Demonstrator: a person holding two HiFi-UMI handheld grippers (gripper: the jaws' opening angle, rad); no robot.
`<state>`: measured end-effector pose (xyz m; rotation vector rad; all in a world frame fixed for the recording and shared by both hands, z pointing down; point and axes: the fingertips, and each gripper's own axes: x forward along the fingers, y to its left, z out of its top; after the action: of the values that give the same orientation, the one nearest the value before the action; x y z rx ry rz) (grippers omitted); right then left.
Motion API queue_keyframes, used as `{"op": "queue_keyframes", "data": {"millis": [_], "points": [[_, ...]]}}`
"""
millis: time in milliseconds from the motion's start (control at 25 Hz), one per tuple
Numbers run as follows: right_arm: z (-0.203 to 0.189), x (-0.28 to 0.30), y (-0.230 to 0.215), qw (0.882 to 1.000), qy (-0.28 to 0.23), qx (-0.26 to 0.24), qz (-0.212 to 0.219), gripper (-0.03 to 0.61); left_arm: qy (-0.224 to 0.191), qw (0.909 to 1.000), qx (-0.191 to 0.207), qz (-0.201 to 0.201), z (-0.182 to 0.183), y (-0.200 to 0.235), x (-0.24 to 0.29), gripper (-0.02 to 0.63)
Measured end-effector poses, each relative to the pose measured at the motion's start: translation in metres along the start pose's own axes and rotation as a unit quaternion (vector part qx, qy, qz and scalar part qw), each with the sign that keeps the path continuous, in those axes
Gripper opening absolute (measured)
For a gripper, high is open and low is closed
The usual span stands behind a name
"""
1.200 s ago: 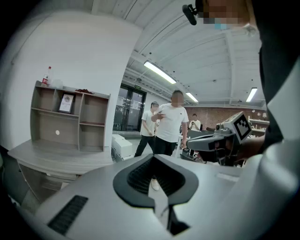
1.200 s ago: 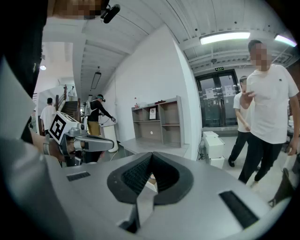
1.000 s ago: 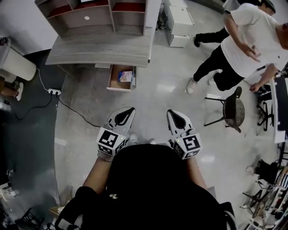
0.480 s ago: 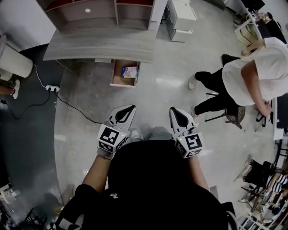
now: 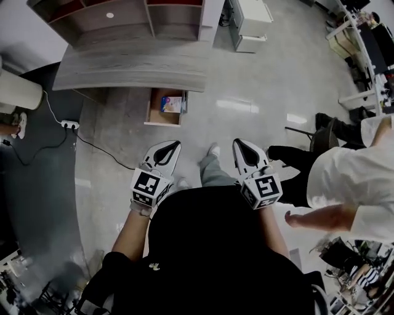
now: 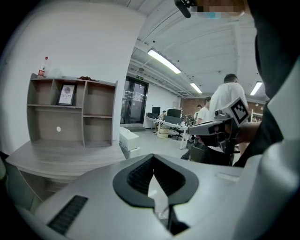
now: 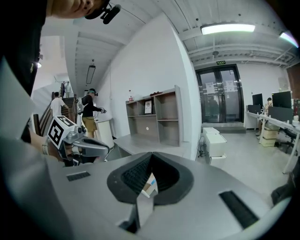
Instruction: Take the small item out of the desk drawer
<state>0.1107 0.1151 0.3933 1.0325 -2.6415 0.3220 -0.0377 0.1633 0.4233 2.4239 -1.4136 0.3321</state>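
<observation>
In the head view, the left tool (image 5: 175, 145) and the right tool (image 5: 237, 143) are held side by side in front of the person's body, both pointed toward the grey wooden worktop (image 5: 132, 64). Each tool is seen with its 2 jaws brought together at the tips, and nothing is carried by either. Under the front edge of the worktop, 1 drawer (image 5: 155, 111) stands pulled out. The small box (image 5: 173, 103), blue and white, lies inside this drawer, at its right side, well apart from both tools. An open shelf unit (image 5: 117, 18) stands at the back of the worktop. A white power strip (image 5: 69, 125) with its cable lies on the floor at the left. A white cabinet (image 5: 249, 24) stands further right. A person in a white shirt (image 5: 357, 178) is seen at the right edge.

In the left gripper view, the jaws of the left tool are closed tip to tip, with only floor seen through the hollow behind them. A framed picture (image 6: 67, 94) stands in the shelf unit, and the right tool is seen at the right.

In the right gripper view, the jaws of the right tool also meet at the tips. Through the hollow a light box with some blue is seen, far behind the pads and not touched by them. A glass door (image 7: 225, 101) is at the back.
</observation>
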Motion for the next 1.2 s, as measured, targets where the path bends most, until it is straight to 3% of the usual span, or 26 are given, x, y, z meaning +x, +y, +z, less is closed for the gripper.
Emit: {"op": "queue_keyframes", "data": {"millis": [200, 360, 640, 760, 920, 1200], "points": [[0.023, 0.04, -0.051, 1.0, 0.001, -0.001, 0.03, -0.003, 0.014, 0.9994, 0.006, 0.032, 0.025, 0.024, 0.048, 0.009], [0.039, 0.067, -0.083, 0.998, 0.002, -0.007, 0.06, -0.003, 0.026, 0.9974, -0.017, 0.065, 0.038, 0.043, 0.082, 0.009], [0.045, 0.098, -0.112, 0.994, 0.009, -0.013, 0.105, -0.003, 0.058, 0.9919, -0.027, 0.11, 0.032, 0.065, 0.111, 0.009], [0.048, 0.108, -0.111, 0.993, 0.014, -0.011, 0.118, -0.003, 0.073, 0.9909, -0.034, 0.108, 0.028, 0.073, 0.114, 0.009], [0.049, 0.125, -0.106, 0.992, 0.021, -0.013, 0.123, -0.003, 0.106, 0.9892, -0.011, 0.101, 0.013, 0.093, 0.119, 0.011], [0.05, 0.151, -0.099, 0.996, 0.031, -0.008, 0.088, -0.003, 0.172, 0.9831, 0.038, 0.049, -0.036, 0.131, 0.132, 0.016]]}}
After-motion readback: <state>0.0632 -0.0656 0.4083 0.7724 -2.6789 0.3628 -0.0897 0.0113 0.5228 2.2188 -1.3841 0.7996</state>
